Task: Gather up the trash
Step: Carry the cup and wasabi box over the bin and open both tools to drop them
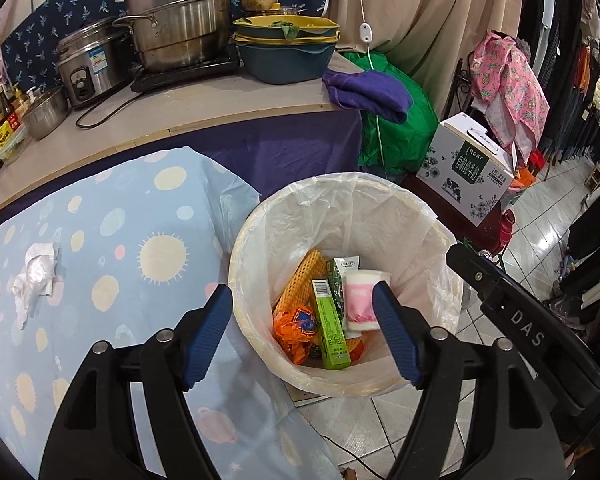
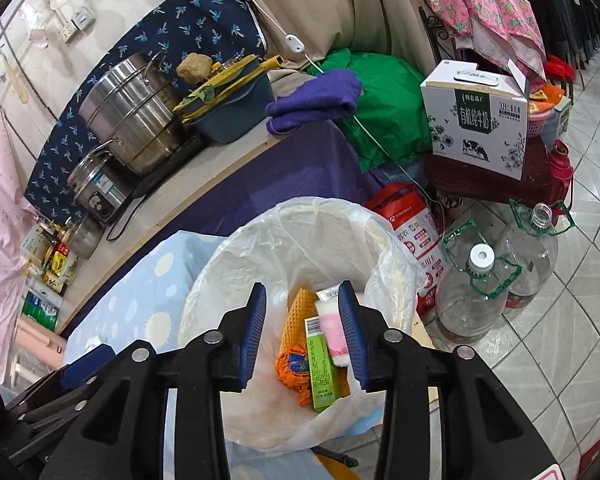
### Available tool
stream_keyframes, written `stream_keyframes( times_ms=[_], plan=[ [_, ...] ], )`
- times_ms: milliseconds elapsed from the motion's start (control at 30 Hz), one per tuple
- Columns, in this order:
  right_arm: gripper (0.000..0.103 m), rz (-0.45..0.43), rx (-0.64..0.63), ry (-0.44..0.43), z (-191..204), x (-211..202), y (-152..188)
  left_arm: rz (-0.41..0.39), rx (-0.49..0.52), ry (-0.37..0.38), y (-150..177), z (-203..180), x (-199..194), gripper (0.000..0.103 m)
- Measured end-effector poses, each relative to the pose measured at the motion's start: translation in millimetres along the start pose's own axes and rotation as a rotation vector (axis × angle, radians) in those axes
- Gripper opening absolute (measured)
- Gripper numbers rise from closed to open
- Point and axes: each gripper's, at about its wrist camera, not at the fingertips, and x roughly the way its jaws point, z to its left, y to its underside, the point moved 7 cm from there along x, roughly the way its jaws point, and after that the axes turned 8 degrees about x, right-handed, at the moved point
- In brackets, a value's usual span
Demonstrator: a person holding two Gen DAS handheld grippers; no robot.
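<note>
Bin liner [image 1: 380, 216]: thin translucent plastic, crinkled, faintly glossy. Green carton [image 1: 331, 324]: printed card, smooth, slight sheen. Orange wrapper [image 1: 296, 328]: crumpled glossy film. Tissue [image 1: 36, 276]: white paper, rumpled, matt. Cover on the surface [image 1: 120, 280]: soft printed cloth, matt. Steamer pot [image 1: 180, 20]: brushed metal, shiny. Floor tiles [image 2: 560, 340]: glazed, glossy. Left claw pads [image 1: 208, 336]: ribbed blue rubbery plastic; arms matt black.

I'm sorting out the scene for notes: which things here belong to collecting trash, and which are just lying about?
Job:
lined bin
green box in it
pink-white cup in it
crumpled tissue on the tablecloth

Lying about:
steel pots
milk carton box
purple cloth
empty bottles
</note>
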Motion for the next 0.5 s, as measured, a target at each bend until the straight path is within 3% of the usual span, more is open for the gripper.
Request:
stream_keyframes(
  times_ms=[500],
  plan=[
    [0.040, 0.008, -0.069, -0.022, 38, -3, 12, -0.028, -0.064, -0.033, 8, 38, -18, 0.072]
  ],
)
